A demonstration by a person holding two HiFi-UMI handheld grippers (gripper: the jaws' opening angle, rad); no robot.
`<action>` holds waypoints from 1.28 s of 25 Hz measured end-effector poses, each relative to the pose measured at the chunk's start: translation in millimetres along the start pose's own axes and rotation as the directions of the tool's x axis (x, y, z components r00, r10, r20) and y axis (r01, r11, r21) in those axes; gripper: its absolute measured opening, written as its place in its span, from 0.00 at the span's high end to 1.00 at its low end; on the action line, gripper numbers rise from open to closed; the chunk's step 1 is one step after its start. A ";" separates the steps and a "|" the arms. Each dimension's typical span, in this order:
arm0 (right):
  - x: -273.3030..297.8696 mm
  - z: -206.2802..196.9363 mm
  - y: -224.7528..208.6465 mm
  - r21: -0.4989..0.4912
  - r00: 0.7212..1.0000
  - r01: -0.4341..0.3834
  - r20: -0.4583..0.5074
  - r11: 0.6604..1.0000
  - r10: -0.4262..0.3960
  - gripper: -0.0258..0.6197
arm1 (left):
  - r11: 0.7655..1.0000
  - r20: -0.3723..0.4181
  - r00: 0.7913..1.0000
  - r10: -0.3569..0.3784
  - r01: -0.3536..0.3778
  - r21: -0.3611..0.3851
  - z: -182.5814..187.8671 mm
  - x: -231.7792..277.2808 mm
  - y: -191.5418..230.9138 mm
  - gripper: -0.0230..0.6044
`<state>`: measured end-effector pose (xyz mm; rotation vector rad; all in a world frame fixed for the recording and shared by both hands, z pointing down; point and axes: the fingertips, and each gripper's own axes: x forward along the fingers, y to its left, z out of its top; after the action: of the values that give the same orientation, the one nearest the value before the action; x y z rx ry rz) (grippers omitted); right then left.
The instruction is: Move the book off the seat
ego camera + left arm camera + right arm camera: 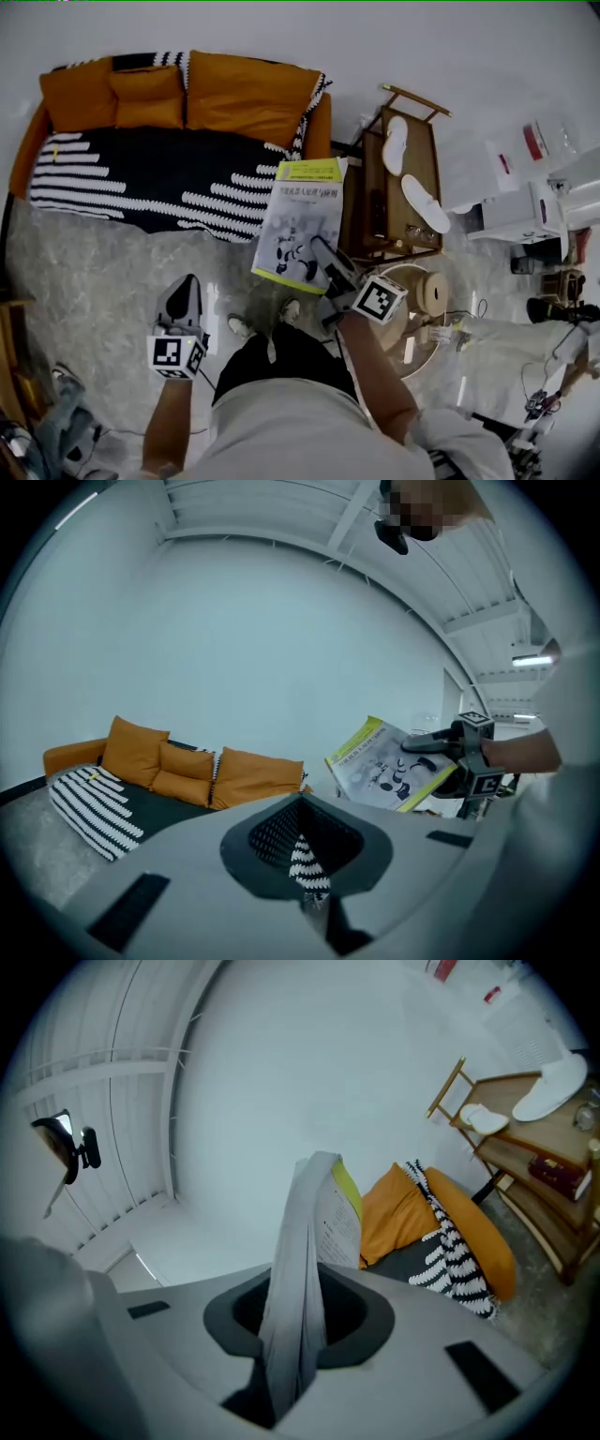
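Head view: right gripper [330, 261] is clamped on the lower right corner of the white paperback book with yellow-green trim [300, 223]. Book is in the air, off the seat, over the grey marble-look floor [103, 281], between the dark sofa with orange cushions and a black-and-white striped throw [141, 169] and the wooden side table [417, 155]. Two white slippers [424, 202] lie on that worktop. Left gripper [186, 286] is held low at the person's left, well apart from the book.

Left gripper view: left gripper [302, 855] jaws together, nothing between them, only a thin sliver of striped throw [94, 803] visible past them. Ahead, sofa [187, 775] on the left, book [386, 766] on the right, tilted, cover up, with the right gripper [441, 747] on its edge.

Right gripper view: right gripper [295, 1335] closed on the book [314, 1241], seen edge-on, standing up out of the jaws. Sofa [469, 1237] behind, side table [530, 1157] and slippers [558, 1077] at far right.
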<state>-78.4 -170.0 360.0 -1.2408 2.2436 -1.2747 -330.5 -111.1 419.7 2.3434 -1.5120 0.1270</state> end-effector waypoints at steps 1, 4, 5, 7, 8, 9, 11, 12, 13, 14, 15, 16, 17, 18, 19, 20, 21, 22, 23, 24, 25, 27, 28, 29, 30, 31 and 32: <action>-10.1 3.8 -3.2 0.002 1.000 0.012 0.018 1.000 -0.012 0.82 | 1.000 -0.004 1.000 -0.029 0.029 0.009 1.3 9.7 -7.2 0.94; -41.1 14.1 -12.5 0.015 0.996 0.043 0.075 0.999 -0.044 0.82 | 0.993 -0.011 0.994 -0.112 0.113 0.030 7.1 35.1 -33.0 0.94; -56.8 18.7 -16.3 0.022 0.994 0.055 0.098 0.998 -0.057 0.82 | 0.989 -0.016 0.990 -0.142 0.142 0.041 8.4 41.3 -46.7 0.94; -93.7 28.7 -25.7 0.038 0.984 0.084 0.155 0.996 -0.089 0.82 | 0.976 -0.032 0.978 -0.205 0.207 0.073 9.4 53.4 -77.0 0.94; -114.1 33.3 -31.0 0.048 0.976 0.099 0.189 0.994 -0.106 0.82 | 0.966 -0.041 0.970 -0.239 0.242 0.089 9.3 59.8 -93.5 0.94; -135.9 37.8 -36.5 0.060 0.966 0.113 0.226 0.992 -0.124 0.82 | 0.955 -0.050 0.960 -0.274 0.278 0.104 9.1 65.9 -111.5 0.94; -183.0 46.6 -47.4 0.088 0.942 0.134 0.299 0.987 -0.154 0.82 | 0.931 -0.069 0.940 -0.335 0.341 0.133 8.3 75.0 -151.1 0.94; -205.7 51.1 -52.3 0.098 0.929 0.141 0.331 0.985 -0.166 0.82 | 0.919 -0.078 0.930 -0.359 0.367 0.145 7.2 78.6 -170.8 0.94; -225.8 55.2 -57.0 0.106 0.916 0.150 0.358 0.983 -0.178 0.82 | 0.908 -0.086 0.921 -0.380 0.389 0.152 5.8 82.4 -188.5 0.94; -243.6 57.8 -61.9 0.112 0.904 0.162 0.381 0.980 -0.193 0.82 | 0.900 -0.094 0.912 -0.400 0.410 0.149 4.0 86.3 -204.3 0.94; -261.8 59.2 -67.0 0.117 0.892 0.179 0.400 0.977 -0.211 0.82 | 0.892 -0.100 0.902 -0.421 0.432 0.136 1.9 88.9 -220.9 0.94; -283.5 60.0 -71.7 0.120 0.879 0.198 0.418 0.973 -0.230 0.82 | 0.881 -0.105 0.889 -0.446 0.457 0.123 -0.5 89.0 -241.5 0.94; -309.5 61.0 -75.8 0.124 0.865 0.215 0.437 0.969 -0.248 0.82 | 0.867 -0.110 0.874 -0.474 0.485 0.117 -3.0 86.9 -267.4 0.94; -337.7 62.0 -79.5 0.129 0.849 0.231 0.457 0.964 -0.264 0.82 | 0.849 -0.115 0.856 -0.503 0.515 0.117 -5.8 83.9 -296.2 0.94; -365.5 62.4 -83.1 0.136 0.832 0.244 0.478 0.960 -0.280 0.82 | 0.830 -0.122 0.837 -0.533 0.545 0.119 -8.9 81.4 -324.9 0.94; -391.6 62.1 -86.4 0.144 0.814 0.260 0.499 0.955 -0.297 0.82 | 0.809 -0.129 0.818 -0.561 0.575 0.122 -12.4 79.9 -351.7 0.94; -415.9 61.1 -89.2 0.150 0.795 0.279 0.518 0.949 -0.315 0.82 | 0.789 -0.137 0.798 -0.587 0.602 0.124 -16.2 78.7 -376.0 0.94; -438.4 59.1 -91.7 0.159 0.777 0.292 0.535 0.943 -0.331 0.82 | 0.770 -0.145 0.779 -0.609 0.626 0.128 -20.0 77.2 -398.3 0.94; -458.9 56.5 -94.6 0.172 0.761 0.298 0.551 0.939 -0.343 0.82 | 0.751 -0.153 0.762 -0.629 0.646 0.133 -23.8 75.9 -418.8 0.94; -476.9 54.1 -98.3 0.184 0.745 0.304 0.565 0.935 -0.354 0.82 | 0.733 -0.160 0.746 -0.646 0.665 0.140 -27.4 75.6 -437.1 0.94; -491.7 52.0 -103.1 0.192 0.731 0.312 0.577 0.930 -0.364 0.82 | 0.715 -0.166 0.730 -0.663 0.683 0.150 -31.2 77.2 -452.8 0.94; -515.5 47.1 -113.3 0.206 0.702 0.330 0.598 0.921 -0.386 0.82 | 0.674 -0.178 0.697 -0.694 0.717 0.178 -39.7 82.2 -479.4 0.94; -528.7 43.6 -117.0 0.215 0.688 0.337 0.608 0.916 -0.396 0.82 | 0.654 -0.185 0.681 -0.708 0.732 0.190 -43.3 82.2 -494.1 0.94; -543.9 39.2 -119.5 0.226 0.674 0.342 0.617 0.912 -0.406 0.82 | 0.636 -0.193 0.666 -0.720 0.745 0.200 -45.9 79.9 -510.6 0.94; -559.7 34.4 -121.1 0.238 0.659 0.346 0.627 0.908 -0.415 0.82 | 0.617 -0.203 0.651 -0.731 0.759 0.209 -48.1 76.6 -527.8 0.94; -574.6 30.0 -122.4 0.249 0.643 0.349 0.638 0.903 -0.424 0.82 | 0.598 -0.213 0.635 -0.743 0.772 0.217 -50.3 73.8 -544.5 0.94; -588.4 26.3 -123.4 0.259 0.626 0.352 0.649 0.899 -0.432 0.82 | 0.577 -0.223 0.617 -0.755 0.786 0.224 -52.3 71.5 -560.8 0.94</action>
<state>353.3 249.0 348.0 -1.8534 1.3772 -0.8023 209.1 52.3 352.7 2.9633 -0.2932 0.2623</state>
